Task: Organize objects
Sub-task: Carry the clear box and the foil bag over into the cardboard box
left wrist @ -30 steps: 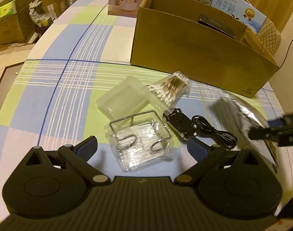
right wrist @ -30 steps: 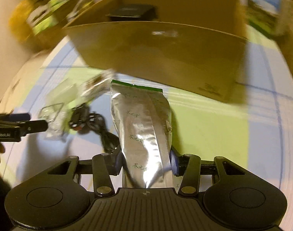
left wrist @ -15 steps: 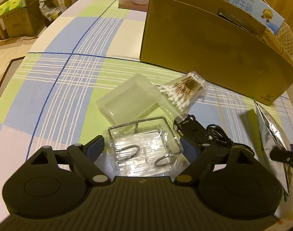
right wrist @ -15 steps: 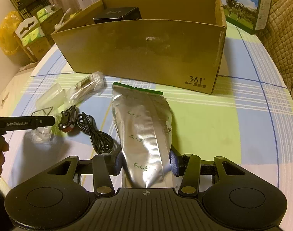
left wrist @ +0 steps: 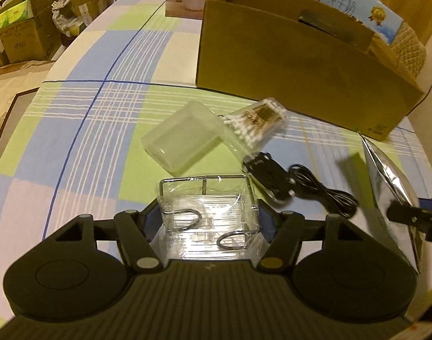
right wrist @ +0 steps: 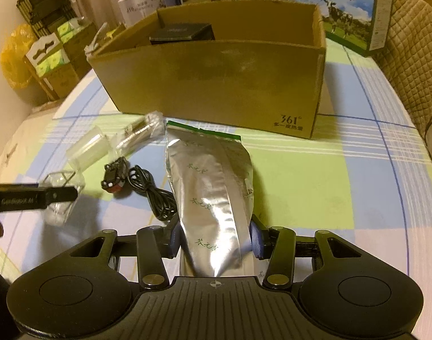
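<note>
My left gripper (left wrist: 208, 223) is closing on a clear packet of wire hooks (left wrist: 207, 206), and its pads touch the packet's two sides on the checked tablecloth. From the right wrist view, a left finger (right wrist: 57, 195) lies over that packet (right wrist: 59, 195). My right gripper (right wrist: 214, 243) is shut on the near end of a silver foil pouch (right wrist: 210, 175). The pouch stretches toward the open cardboard box (right wrist: 216, 85). That pouch (left wrist: 386, 175) shows at the right edge of the left wrist view, in front of the cardboard box (left wrist: 286, 65).
Between the grippers lie a translucent plastic case (left wrist: 184, 138), a bag of cotton swabs (left wrist: 258, 121) and a small black device (left wrist: 269, 175) with a coiled cable (left wrist: 326, 192). A black box (right wrist: 181, 32) sits in the cardboard box. Milk cartons (right wrist: 352, 14) and a quilted chair (right wrist: 408, 56) stand behind.
The left jaws have narrowed from wide apart to the packet's sides, and the gripper has come in over it. The right gripper still holds the pouch and has shifted slightly.
</note>
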